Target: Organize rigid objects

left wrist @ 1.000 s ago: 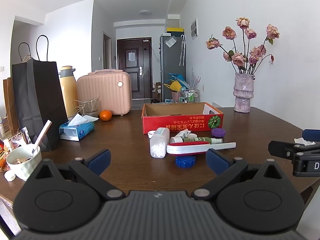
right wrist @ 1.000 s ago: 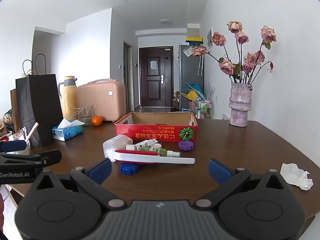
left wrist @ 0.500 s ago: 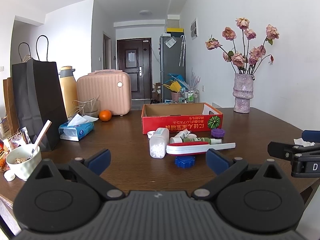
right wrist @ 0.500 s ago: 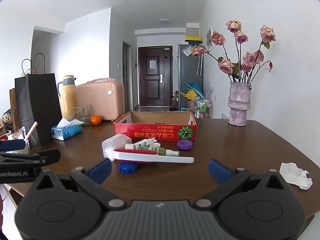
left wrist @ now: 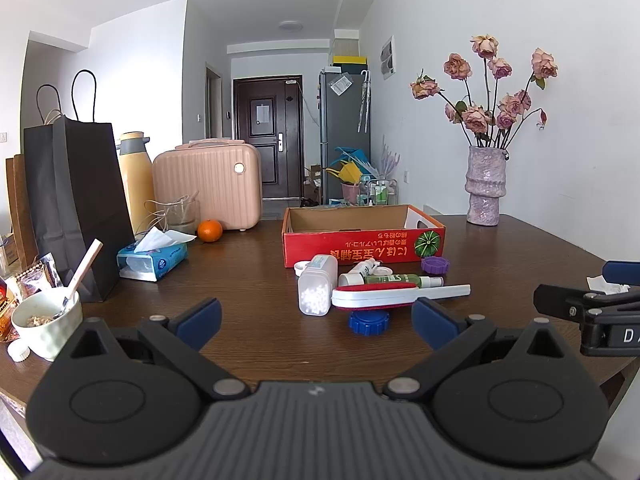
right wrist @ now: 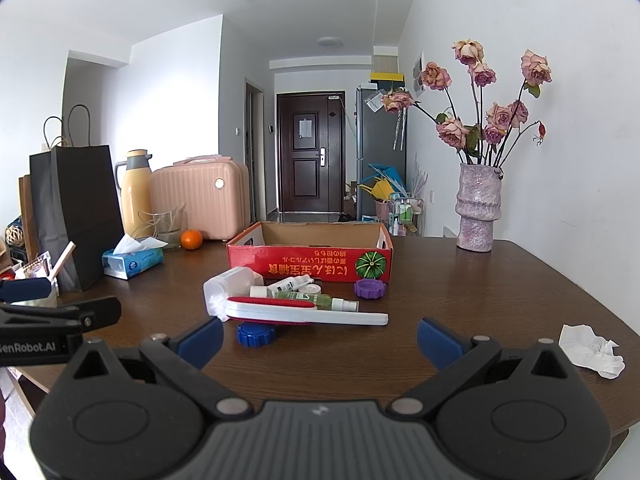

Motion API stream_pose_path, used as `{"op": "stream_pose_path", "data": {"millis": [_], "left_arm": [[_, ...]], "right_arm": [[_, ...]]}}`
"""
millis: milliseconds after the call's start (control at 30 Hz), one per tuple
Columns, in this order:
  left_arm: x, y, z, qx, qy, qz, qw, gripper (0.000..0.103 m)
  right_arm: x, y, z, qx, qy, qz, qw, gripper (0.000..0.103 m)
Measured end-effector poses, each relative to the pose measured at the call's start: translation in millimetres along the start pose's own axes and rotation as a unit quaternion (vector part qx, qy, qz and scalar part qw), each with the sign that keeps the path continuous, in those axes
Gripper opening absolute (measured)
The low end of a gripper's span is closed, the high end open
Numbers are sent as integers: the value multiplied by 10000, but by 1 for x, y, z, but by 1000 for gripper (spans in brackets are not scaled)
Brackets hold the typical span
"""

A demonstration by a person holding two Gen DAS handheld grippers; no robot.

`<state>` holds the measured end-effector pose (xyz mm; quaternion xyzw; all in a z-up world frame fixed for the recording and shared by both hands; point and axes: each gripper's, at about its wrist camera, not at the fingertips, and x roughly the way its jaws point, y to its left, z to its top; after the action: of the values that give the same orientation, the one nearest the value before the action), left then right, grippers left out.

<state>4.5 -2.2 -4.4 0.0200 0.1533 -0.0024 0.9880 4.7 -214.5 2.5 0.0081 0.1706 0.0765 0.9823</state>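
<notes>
A red cardboard box [left wrist: 362, 240] [right wrist: 308, 266] stands open and looks empty on the dark wooden table [left wrist: 248, 280]. In front of it lies a small heap: a clear cotton-swab jar [left wrist: 316, 290] [right wrist: 226, 284], a white and red lint brush [left wrist: 400, 294] [right wrist: 304, 312], a green spray bottle [left wrist: 400, 280] [right wrist: 320, 301], small white tubes [right wrist: 288, 285], a blue cap [left wrist: 368, 322] [right wrist: 255, 334] and a purple cap [left wrist: 435, 265] [right wrist: 370, 289]. My left gripper [left wrist: 316, 320] and right gripper [right wrist: 320, 338] are both open, empty, short of the heap.
At the left stand a black paper bag [left wrist: 76, 204], a yellow flask [left wrist: 134, 176], a pink case [left wrist: 208, 184], an orange [left wrist: 210, 230], a tissue pack [left wrist: 152, 258] and a bowl with a spoon [left wrist: 44, 322]. A flower vase [right wrist: 478, 206] is far right, crumpled paper [right wrist: 592, 350] near the right edge.
Both grippers have edged very slightly; the right one has drifted a little toward the heap. Nothing on the table has moved.
</notes>
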Motion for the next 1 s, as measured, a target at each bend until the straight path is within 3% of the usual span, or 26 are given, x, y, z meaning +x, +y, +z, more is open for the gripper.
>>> {"op": "stream_pose_path", "data": {"millis": [1000], "left_arm": [[-3,-3,-2,-18,-29,-38,10000,103]], "right_arm": [[0,0,0,-9,4,-5,10000,103]]}}
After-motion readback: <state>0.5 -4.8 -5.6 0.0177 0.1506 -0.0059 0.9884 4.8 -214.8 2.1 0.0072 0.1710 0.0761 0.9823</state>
